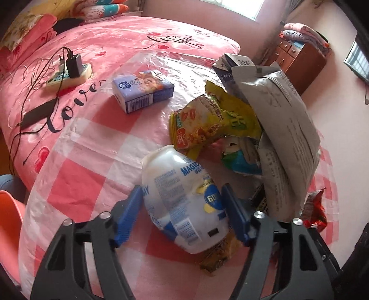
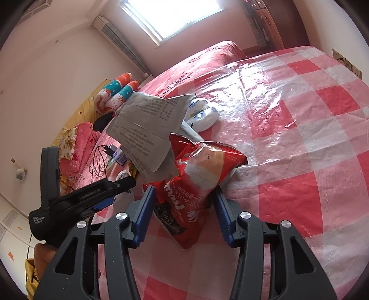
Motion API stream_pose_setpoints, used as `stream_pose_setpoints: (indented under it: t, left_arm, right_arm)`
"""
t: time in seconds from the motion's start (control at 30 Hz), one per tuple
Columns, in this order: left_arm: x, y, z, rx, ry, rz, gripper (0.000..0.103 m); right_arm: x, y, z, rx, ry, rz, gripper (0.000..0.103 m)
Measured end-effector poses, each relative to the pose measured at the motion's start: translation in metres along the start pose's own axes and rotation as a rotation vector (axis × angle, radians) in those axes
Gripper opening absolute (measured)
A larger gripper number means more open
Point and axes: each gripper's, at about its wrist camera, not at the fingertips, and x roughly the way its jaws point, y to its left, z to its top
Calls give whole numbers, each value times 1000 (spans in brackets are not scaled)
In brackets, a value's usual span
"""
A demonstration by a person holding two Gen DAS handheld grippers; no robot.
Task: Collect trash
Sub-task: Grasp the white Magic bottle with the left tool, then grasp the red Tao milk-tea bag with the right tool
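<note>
The left tongs (image 1: 182, 207) point down at a white plastic bottle (image 1: 184, 196) that lies on its side on the bed. The bottle sits right between the two blue pads. Its long side runs up and away from the tongs, a bit tilted to the left. The pads stand close on each side, but I cannot tell if they press it yet.

The right tongs (image 2: 183, 213) have a red snack bag (image 2: 196, 187) between their pads. The bag's long side runs away from the tongs too. The left pad seems to touch the bag, but I cannot tell if the bag is truly gripped. So each hand has its own piece of trash right in front of it.

More trash lies near: a yellow snack bag (image 1: 207, 122), a grey paper bag (image 1: 281, 129) and a blue box (image 1: 143, 92) farther off.

All of it rests on a shiny red and white checked plastic sheet (image 1: 80, 180) spread over a pink bed (image 1: 115, 39). A power strip (image 1: 69, 76) with a charger lies on the bed. The room has a bright window (image 2: 175, 16) and a brown cabinet (image 1: 302, 60)
</note>
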Motion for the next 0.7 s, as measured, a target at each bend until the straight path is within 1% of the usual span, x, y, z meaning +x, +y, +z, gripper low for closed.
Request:
stream_pose_setpoints:
  t: [0.03, 0.07, 0.23, 0.37, 0.57, 0.7]
  left_arm:
    - [0, 0, 0, -3, 0, -3, 70]
    - [-2, 0, -1, -3, 0, -6, 70]
    - [-6, 3, -7, 3, -6, -27, 69]
    - [-13, 8, -13, 4, -10, -58, 69]
    - [-32, 12, -31, 54, -40, -78, 69]
    - [-44, 17, -44, 77, -48, -102, 69]
  right_arm:
    - [-1, 0, 0, -2, -4, -5, 39]
    - [-2, 0, -1, -1, -2, 2, 37]
    - [-4, 4, -2, -20, -12, -5, 36]
    - [-6, 7, -5, -32, -21, -7, 36]
    - [-14, 10, -7, -43, -51, 17, 35]
    - [-19, 6, -9, -20, -64, 52, 35]
